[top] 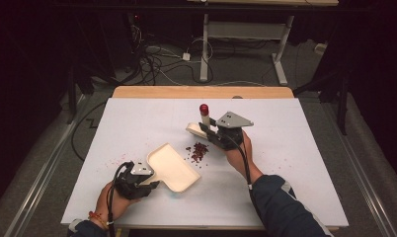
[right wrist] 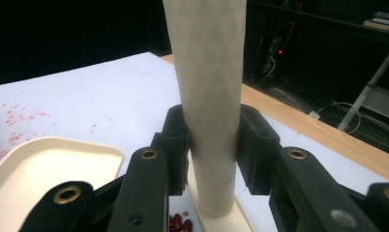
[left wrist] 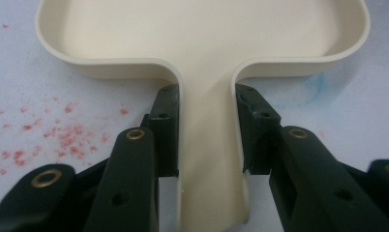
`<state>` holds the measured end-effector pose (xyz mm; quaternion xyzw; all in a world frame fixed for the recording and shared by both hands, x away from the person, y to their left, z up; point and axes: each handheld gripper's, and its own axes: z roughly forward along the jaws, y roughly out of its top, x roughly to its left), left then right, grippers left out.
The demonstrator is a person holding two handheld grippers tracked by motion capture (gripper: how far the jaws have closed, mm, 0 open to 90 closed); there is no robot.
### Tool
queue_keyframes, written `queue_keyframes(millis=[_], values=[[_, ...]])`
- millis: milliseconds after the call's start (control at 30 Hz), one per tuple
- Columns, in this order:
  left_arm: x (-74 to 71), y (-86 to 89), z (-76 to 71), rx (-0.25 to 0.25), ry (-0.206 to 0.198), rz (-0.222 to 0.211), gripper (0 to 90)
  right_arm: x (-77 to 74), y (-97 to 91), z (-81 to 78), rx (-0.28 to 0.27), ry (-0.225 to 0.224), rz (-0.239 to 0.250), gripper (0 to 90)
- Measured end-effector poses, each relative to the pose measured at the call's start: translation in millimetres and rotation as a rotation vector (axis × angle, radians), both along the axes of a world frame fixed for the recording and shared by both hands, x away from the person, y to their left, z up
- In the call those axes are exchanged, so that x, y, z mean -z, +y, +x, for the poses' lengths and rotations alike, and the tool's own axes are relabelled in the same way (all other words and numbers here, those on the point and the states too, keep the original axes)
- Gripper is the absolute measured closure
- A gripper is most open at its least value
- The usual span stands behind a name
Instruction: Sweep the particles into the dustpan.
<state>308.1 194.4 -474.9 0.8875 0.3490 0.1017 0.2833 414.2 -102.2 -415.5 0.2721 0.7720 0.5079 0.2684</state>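
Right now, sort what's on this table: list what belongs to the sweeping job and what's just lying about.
In the job:
- dustpan, handle clamped by left gripper
- brush, handle clamped by right gripper
- pile of red beans

Lying about:
- red stains on the table
- cables on the floor

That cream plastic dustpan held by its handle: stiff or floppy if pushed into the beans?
The cream plastic dustpan probably stays stiff: its raised rim holds a clean shape in the left gripper view. It looks thin-walled, so likely light. The left gripper clamps only the narrow smooth handle, so the pan may swivel or slip if its lip catches the white table near the red beans.
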Motion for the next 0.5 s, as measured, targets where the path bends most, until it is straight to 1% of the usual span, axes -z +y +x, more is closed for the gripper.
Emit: queue_keyframes(millis=[67,167,300,500], values=[[-0.3,-0.4,1.1,-0.004,0.007,-0.009,63.2,-0.9,0.5,-3.9,0.001,0.008,0.009,68.6],[0.0,-2.4,2.8,-0.005,0.012,-0.006,63.1,-0.5,1.1,-9.4,-0.012,0.011,0.023,68.6],[-0.2,-6.5,4.7,-0.005,0.014,-0.004,63.2,1.5,4.2,-17.1,-0.019,0.006,0.006,68.3],[0.1,-11.4,6.5,-0.002,0.021,0.011,63.2,1.8,5.0,-24.0,-0.006,0.022,0.017,68.0]])
